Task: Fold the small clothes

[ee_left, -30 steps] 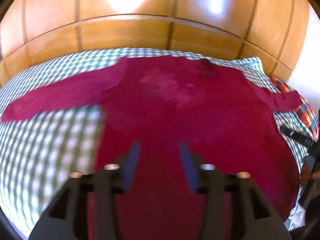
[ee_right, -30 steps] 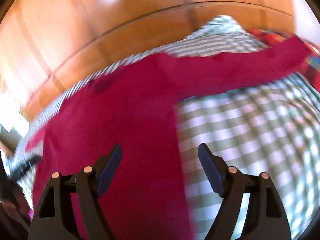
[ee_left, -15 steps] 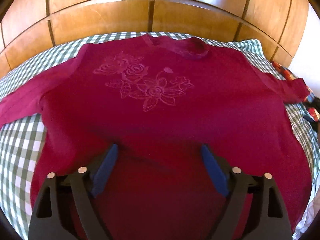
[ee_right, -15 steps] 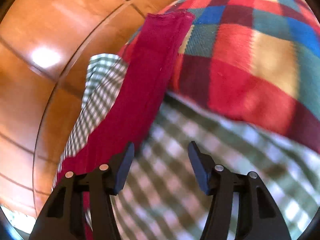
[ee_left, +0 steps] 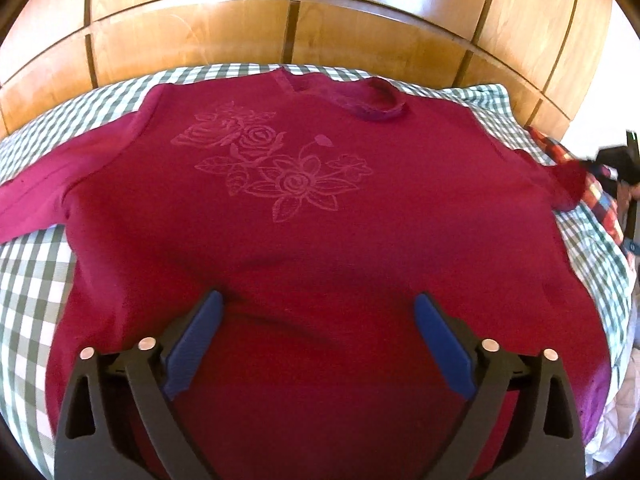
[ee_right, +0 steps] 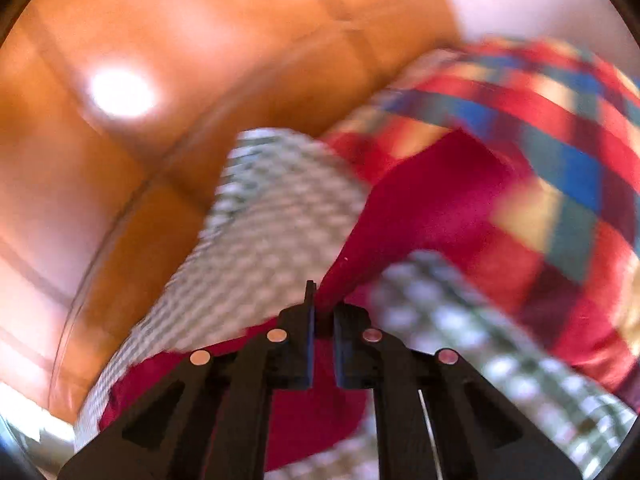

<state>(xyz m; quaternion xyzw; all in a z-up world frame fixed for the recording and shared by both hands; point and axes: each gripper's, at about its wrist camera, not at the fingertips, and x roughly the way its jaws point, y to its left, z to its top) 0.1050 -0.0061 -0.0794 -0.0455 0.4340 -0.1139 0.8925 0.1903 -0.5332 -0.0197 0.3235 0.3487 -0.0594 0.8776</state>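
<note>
Crimson sweater [ee_left: 320, 240] lay flat, front up, on the checked bedspread [ee_left: 28, 280]. Your right gripper [ee_right: 322, 320] had pinched its sleeve [ee_right: 420, 208] beside the plaid blanket [ee_right: 560, 152]; your left gripper [ee_left: 318, 320] hovered spread above the hem. Best to carry that sleeve low across the chest, clear of the wooden headboard [ee_left: 200, 40].

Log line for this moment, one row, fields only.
stage: sleeve fold start | left gripper: open above sweater | right gripper: shut on sleeve | surface: checked sheet

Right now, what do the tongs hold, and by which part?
Right tongs pinch the red shirt by its sleeve. Left tongs hold nothing.
</note>
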